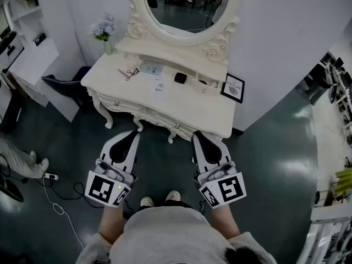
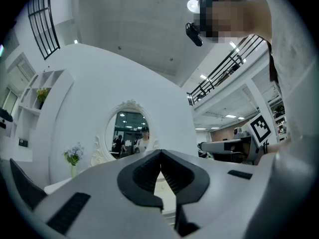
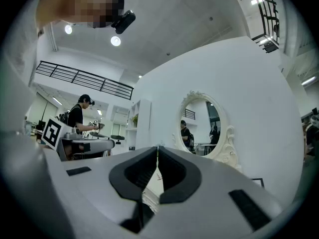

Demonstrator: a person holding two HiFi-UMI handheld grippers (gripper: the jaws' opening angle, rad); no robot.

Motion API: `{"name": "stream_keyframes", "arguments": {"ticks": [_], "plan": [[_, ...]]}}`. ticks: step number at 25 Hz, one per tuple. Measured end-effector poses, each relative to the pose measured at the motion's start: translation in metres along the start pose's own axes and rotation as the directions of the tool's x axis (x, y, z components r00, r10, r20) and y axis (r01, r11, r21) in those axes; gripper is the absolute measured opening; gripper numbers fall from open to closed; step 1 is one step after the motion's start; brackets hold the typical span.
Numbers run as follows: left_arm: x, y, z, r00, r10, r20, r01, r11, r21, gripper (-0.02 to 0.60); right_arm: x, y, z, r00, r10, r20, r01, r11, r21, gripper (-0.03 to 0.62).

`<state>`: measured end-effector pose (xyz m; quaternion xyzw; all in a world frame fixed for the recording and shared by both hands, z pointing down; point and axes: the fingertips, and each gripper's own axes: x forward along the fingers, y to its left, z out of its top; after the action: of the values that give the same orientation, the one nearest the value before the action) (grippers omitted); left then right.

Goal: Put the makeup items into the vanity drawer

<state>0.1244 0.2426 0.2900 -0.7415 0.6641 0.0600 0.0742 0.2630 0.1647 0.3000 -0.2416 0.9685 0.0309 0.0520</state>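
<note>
We see makeup items, a black compact (image 1: 180,77) among them, on the vanity (image 1: 219,116) top | drawer (image 1: 158,116) shut | our left gripper (image 1: 133,133) and right gripper (image 1: 198,135) both closed, empty, near its front | 1 mirror (image 1: 190,7) behind.

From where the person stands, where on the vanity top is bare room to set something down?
Free: the front strip of the vanity top between white card and framed picture; the left corner in front of the flower vase. Crowded: mid-back, around tool, packet, black compact.

Black compact (image 1: 180,77) and scissors (image 1: 131,73) lie on vanity top (image 1: 110,77); drawer (image 1: 165,120) closed.
</note>
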Motion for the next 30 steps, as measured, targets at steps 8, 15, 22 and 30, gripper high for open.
{"name": "stream_keyframes", "arguments": {"ticks": [8,15,22,30], "plan": [[0.011,-0.004,-0.002,1.0,0.003,0.002,-0.003,1.0,0.006,0.014,0.002,-0.009,-0.002,1.0,0.011,0.006,-0.011,1.0,0.001,0.024],[0.027,-0.006,-0.003,1.0,0.019,0.001,-0.019,1.0,0.011,0.014,0.008,-0.027,-0.004,1.0,0.014,0.019,-0.014,1.0,0.023,0.023],[0.037,-0.011,-0.005,0.998,0.059,0.012,-0.059,0.998,0.029,0.014,0.015,-0.043,-0.012,0.998,0.058,0.025,-0.059,0.997,0.048,0.025],[0.042,-0.002,-0.012,0.995,0.104,-0.008,-0.103,0.994,0.03,0.014,0.034,-0.042,-0.018,0.992,0.126,0.025,-0.128,0.99,0.066,0.025]]}}
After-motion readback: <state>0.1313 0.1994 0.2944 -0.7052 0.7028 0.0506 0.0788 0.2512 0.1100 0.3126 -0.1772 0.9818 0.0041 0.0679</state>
